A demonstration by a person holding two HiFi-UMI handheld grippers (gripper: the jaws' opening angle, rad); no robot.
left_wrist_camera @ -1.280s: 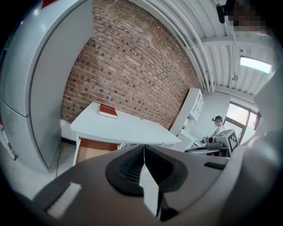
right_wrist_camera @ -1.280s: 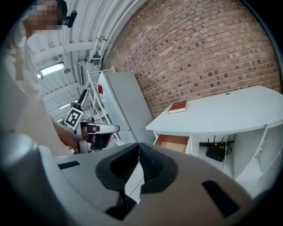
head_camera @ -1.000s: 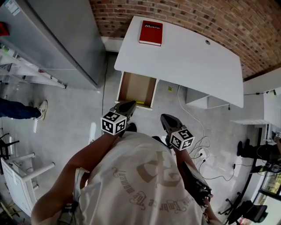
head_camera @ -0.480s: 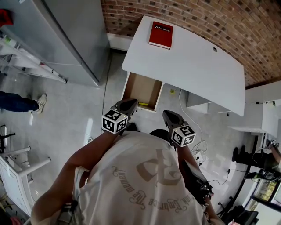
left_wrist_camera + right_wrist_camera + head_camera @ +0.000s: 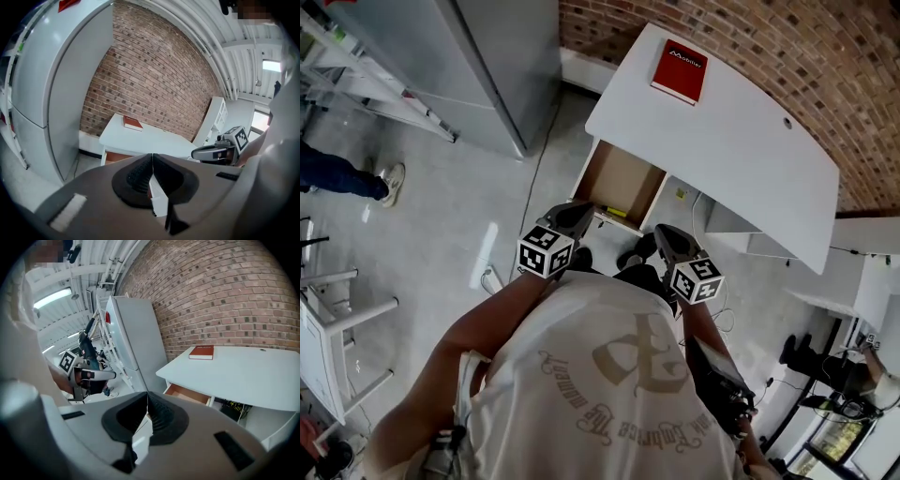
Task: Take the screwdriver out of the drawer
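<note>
We are looking down at a brick wall with a tall grey refrigerator standing beside a white table. The table's drawer is hanging pulled out at the table's left end, with its brown inside showing. A red book is lying flat on the tabletop near the wall, well apart from the drawer.

We are holding both tongs low in front of our chest, on the near side of the open drawer and not inside it. The left tongs are pointing at the drawer's front edge, and their own view shows the jaws pressed together with nothing between them. The right tongs are hanging just beside them, also closed tight and empty.

The screwdriver is lying in the drawer along its front edge. Only a thin yellow sliver is showing, just past the left tongs' tip; neither tongs is touching it.
</note>
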